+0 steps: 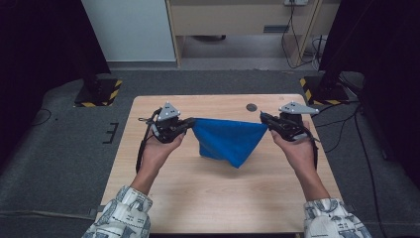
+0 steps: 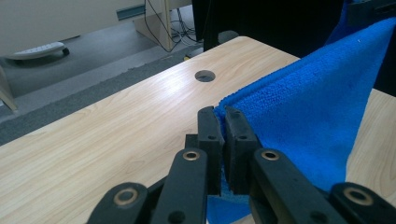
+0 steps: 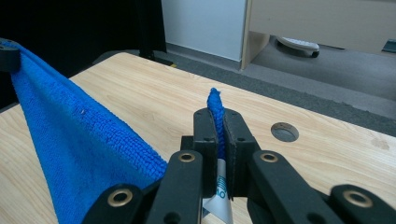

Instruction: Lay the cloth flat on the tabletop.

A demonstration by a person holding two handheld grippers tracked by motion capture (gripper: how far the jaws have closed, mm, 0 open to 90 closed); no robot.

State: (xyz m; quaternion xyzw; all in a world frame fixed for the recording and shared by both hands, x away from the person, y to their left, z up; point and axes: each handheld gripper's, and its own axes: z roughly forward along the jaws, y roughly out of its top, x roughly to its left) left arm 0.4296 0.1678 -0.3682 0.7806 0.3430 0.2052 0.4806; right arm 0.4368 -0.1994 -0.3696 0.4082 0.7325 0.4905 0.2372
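Your blue cloth (image 1: 229, 141) hangs stretched between your two hands above the middle of the bench (image 1: 218, 198), its top edge pulled nearly straight and the rest drooping to a point whose tip looks to touch or nearly touch the wood. Your left tool (image 1: 188, 124) is clamped on the cloth's left corner; in the left gripper view the jaws stand pressed together with the blue pile (image 2: 303, 116) pinched between them. Your right tool (image 1: 264, 119) is clamped on the opposite corner, and in the right gripper view a tuft of blue (image 3: 215, 112) pokes up between the closed jaws. A white tag (image 3: 218, 198) hangs below that grip; it carries some blue print, too small and too cut off to read. No other writing or brand is legible. By the look of it you are mid-fold or mid-spread, holding the cloth taut by two corners. The next move likely calls for keeping both grips firm and lowering the hands together so the hanging part lands flat on the bench rather than bunching. Beyond the cloth, a round hole (image 1: 251, 107) sits near the bench's far edge, and grey carpet (image 1: 64, 148) surrounds it.
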